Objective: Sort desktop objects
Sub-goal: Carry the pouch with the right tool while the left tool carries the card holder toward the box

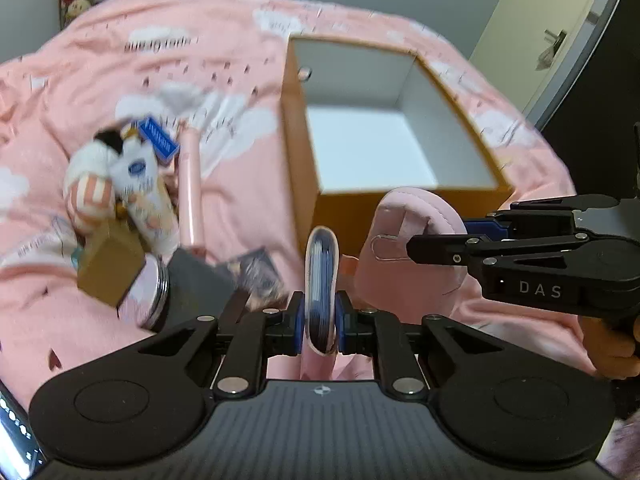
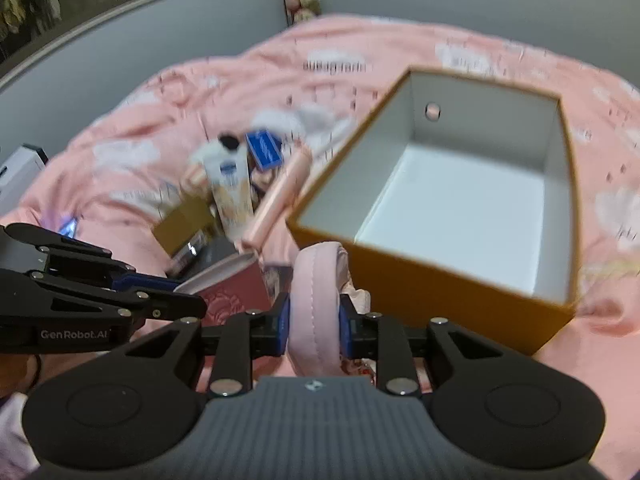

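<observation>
Black letters "DAS" show on the right hand-held gripper [image 1: 408, 240], "GenRobot.AI" on the left hand-held gripper [image 2: 200, 300]. Both pinch the pink headphones [image 2: 316, 312]: left squeezes the thin band, right an ear pad. Just past them sits an open orange box [image 2: 420, 280] on a pink cloud-print bed cover [image 1: 160, 60], near grey walls.

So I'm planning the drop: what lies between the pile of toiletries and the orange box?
Only a pink tube on the pink bedspread, reaching toward the orange box; the right wrist view shows it.
</observation>
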Demonstrator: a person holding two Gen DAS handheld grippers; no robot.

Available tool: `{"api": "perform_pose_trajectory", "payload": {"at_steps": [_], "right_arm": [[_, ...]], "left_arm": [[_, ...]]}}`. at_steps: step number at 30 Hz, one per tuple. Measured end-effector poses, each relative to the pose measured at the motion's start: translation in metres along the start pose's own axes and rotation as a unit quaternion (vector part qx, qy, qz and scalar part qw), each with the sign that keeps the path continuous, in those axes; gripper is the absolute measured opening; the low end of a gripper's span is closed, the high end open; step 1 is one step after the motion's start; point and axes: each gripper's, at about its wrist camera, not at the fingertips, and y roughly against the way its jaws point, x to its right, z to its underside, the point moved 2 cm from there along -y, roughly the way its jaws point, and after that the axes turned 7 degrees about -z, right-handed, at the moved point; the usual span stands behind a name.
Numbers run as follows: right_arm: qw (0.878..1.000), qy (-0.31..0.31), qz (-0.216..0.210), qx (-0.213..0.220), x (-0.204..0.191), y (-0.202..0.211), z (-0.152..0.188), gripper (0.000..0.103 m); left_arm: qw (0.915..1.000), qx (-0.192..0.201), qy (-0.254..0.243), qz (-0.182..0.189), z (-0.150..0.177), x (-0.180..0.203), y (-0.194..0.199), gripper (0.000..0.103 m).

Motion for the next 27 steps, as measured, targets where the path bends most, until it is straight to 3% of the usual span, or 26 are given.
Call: {"api": "perform_pose_trajectory", "payload": {"at_steps": [10,16,21,27], "right_arm": [[0.995,-0.015,-0.001,0.096,0.004,0.062,-0.033,0.025],[0.987,-0.021,0.035,0.153,0.013,0.079,-0.053,0.025],[0.98,-0.038,0.069,0.181,0.026,0.076,-0.064,0.025],[0.976,-0.041,0.11,0.183,0.044,0.053,-0.069,0.025]], "left_arm": [[0.9975,0.065,0.012,0.026,-0.042,0.015,0.044,0.017],[0.9939,0.105,0.017,0.029,-0.069,0.029,0.047,0.017],[0.9934,0.109,0.022,0.03,-0.092,0.04,0.029,0.016],[0.9965,0.08,0.018,0.019,-0.111,0.048,-0.007,0.016]]}}
